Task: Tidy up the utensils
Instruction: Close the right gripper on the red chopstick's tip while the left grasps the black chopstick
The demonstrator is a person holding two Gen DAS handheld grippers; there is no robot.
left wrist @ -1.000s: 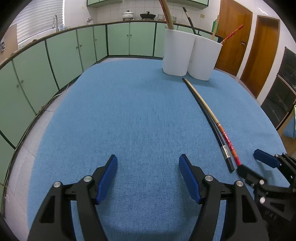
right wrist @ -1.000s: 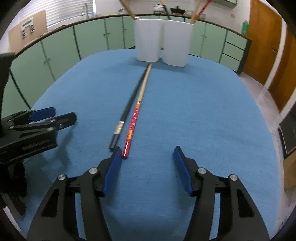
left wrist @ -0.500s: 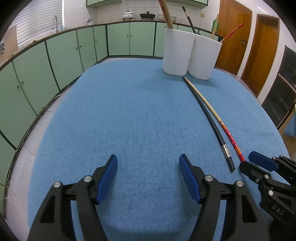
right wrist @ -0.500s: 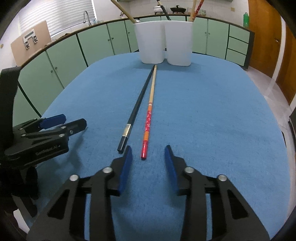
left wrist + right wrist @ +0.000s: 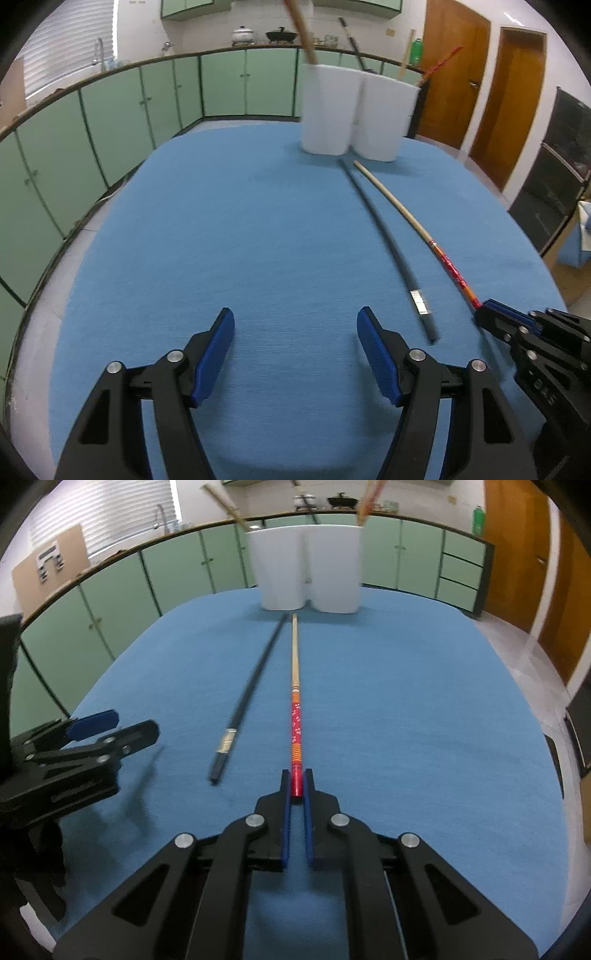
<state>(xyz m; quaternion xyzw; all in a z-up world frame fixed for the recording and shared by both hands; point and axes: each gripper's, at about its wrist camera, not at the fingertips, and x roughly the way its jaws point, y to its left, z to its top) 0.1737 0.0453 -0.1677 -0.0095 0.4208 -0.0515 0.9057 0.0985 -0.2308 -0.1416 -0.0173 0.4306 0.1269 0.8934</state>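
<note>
We are clenching our right claw (image 5: 296,775) on the red end of the red-and-tan chopstick (image 5: 294,686); its jaws have just been closing, and the blue pads are now pressing that end from both sides. The chopstick is lying lengthwise on the blue-covered surface (image 5: 406,709), its pale tip reaching to just in front of the two white holders (image 5: 306,568) standing side by side at the far edge. Beside it, a little to the left in the right wrist view, the black chopstick (image 5: 251,690) is resting on the cloth, with a silver band near its near end; the two sticks are lying close at the far tips and spreading apart toward us, not touching. Other sticks are leaning out of the holders' tops.

We are holding our left claw (image 5: 295,350) released, its blue fingers (image 5: 216,350) standing wide apart above bare cloth with nothing between them. In the left wrist view the black chopstick (image 5: 388,243) is lying to its right, and the right claw (image 5: 491,314) is showing at the red end of the other stick (image 5: 413,221)
</note>
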